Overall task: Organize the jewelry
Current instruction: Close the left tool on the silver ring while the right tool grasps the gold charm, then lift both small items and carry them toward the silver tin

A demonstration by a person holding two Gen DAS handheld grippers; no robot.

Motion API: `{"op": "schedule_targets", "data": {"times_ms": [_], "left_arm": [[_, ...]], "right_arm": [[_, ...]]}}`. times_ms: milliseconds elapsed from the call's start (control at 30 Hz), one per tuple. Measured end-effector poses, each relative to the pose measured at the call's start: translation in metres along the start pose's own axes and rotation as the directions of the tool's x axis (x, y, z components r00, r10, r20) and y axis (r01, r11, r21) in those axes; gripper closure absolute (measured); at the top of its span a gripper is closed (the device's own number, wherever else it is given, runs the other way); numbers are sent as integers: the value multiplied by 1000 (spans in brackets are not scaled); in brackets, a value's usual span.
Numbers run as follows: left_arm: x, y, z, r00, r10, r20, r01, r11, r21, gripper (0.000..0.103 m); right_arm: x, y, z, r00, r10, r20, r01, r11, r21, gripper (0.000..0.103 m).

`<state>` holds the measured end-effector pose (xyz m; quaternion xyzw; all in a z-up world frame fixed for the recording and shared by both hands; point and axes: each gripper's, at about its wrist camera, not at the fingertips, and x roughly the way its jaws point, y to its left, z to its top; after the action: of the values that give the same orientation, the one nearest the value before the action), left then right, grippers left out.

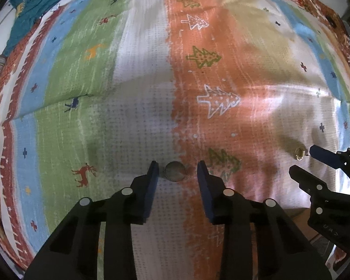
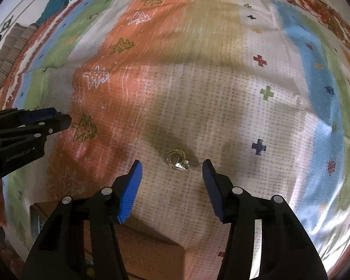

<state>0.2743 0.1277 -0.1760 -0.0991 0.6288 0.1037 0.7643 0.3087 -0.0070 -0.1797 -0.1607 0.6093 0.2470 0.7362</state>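
Note:
A thin round metal ring (image 1: 174,171) lies on the patterned bedspread between my left gripper's (image 1: 177,166) open fingertips, nearer the left one. A small gold and silver ring with a stone (image 2: 177,160) lies on the white part of the cloth just ahead of my right gripper (image 2: 172,164), which is open and empty. The same ring shows in the left wrist view (image 1: 299,153) at the right, beside the right gripper's blue fingertip (image 1: 320,154). The left gripper shows side-on at the left of the right wrist view (image 2: 58,119).
The striped bedspread (image 1: 151,81) with trees and reindeer fills both views. A brown cardboard box (image 2: 149,249) sits under the right gripper near the bed's front edge. A teal cloth (image 1: 37,2) and a striped folded fabric (image 2: 9,51) lie at the far left.

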Motion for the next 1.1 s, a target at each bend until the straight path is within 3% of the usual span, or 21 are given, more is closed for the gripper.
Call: {"op": "schedule_targets", "data": {"times_ms": [200, 367, 667, 733, 1100], "left_arm": [[6, -4, 2, 1000, 14, 4, -14, 1000, 12, 84], [9, -9, 3, 1000, 22, 9, -23, 999, 30, 84], [-1, -6, -1, 999, 21, 29, -21, 999, 25, 84], [-4, -3, -2, 999, 19, 36, -20, 1000, 24, 84], [-28, -3, -9, 997, 7, 74, -10, 999, 36, 84]], "right_arm": [[5, -1, 5, 1000, -17, 1, 17, 1000, -2, 62], [7, 0, 5, 1000, -27, 7, 27, 999, -16, 83], [-1, -6, -4, 999, -23, 44, 24, 1000, -13, 86], [-6, -5, -6, 998, -24, 55, 24, 1000, -8, 93], [-20, -5, -13, 996, -20, 86, 19, 1000, 8, 93]]}}
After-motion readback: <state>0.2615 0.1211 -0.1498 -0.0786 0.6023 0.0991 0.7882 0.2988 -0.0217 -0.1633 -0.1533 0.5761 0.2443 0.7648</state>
